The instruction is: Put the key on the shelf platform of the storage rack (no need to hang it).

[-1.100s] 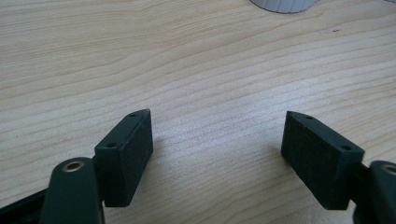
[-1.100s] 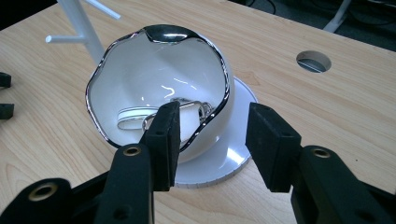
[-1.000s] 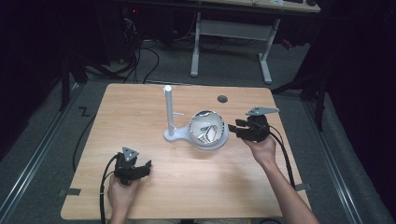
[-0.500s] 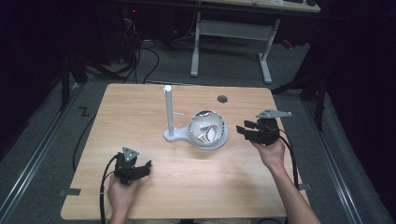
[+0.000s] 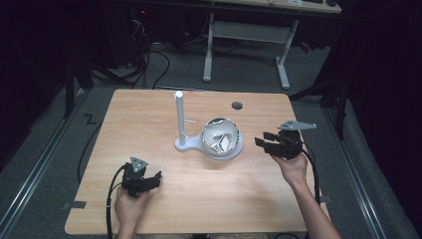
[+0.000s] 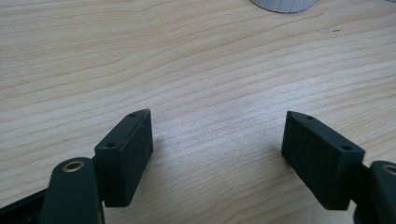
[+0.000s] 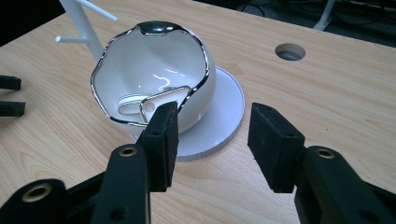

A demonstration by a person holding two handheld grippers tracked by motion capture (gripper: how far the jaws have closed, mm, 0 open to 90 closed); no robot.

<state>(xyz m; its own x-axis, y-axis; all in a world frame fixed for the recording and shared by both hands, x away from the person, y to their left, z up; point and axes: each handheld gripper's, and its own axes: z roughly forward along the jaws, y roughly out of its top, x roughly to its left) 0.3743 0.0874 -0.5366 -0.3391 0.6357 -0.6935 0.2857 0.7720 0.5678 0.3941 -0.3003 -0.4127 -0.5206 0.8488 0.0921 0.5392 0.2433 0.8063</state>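
A white bowl (image 5: 221,135) with a wavy silver rim sits tilted on a round white base (image 5: 234,152) near the table's middle. Small white pieces (image 7: 140,105) lie inside it. A white post (image 5: 178,117) with thin pegs rises just left of the bowl. My right gripper (image 5: 263,139) hovers to the right of the bowl, a short gap away and pointing at it. In the right gripper view its jaws (image 7: 212,116) are open with nothing between them. My left gripper (image 5: 153,179) rests near the front left, open over bare wood (image 6: 217,119).
The wooden table (image 5: 149,114) has a round cable hole (image 5: 237,105) at the back right. Cables trail from both grippers over the front edge. Beyond the table are a dark floor and a white desk frame (image 5: 249,35).
My right gripper has drawn back to the right, away from the bowl, with its jaws empty. The left gripper and the bowl have not moved.
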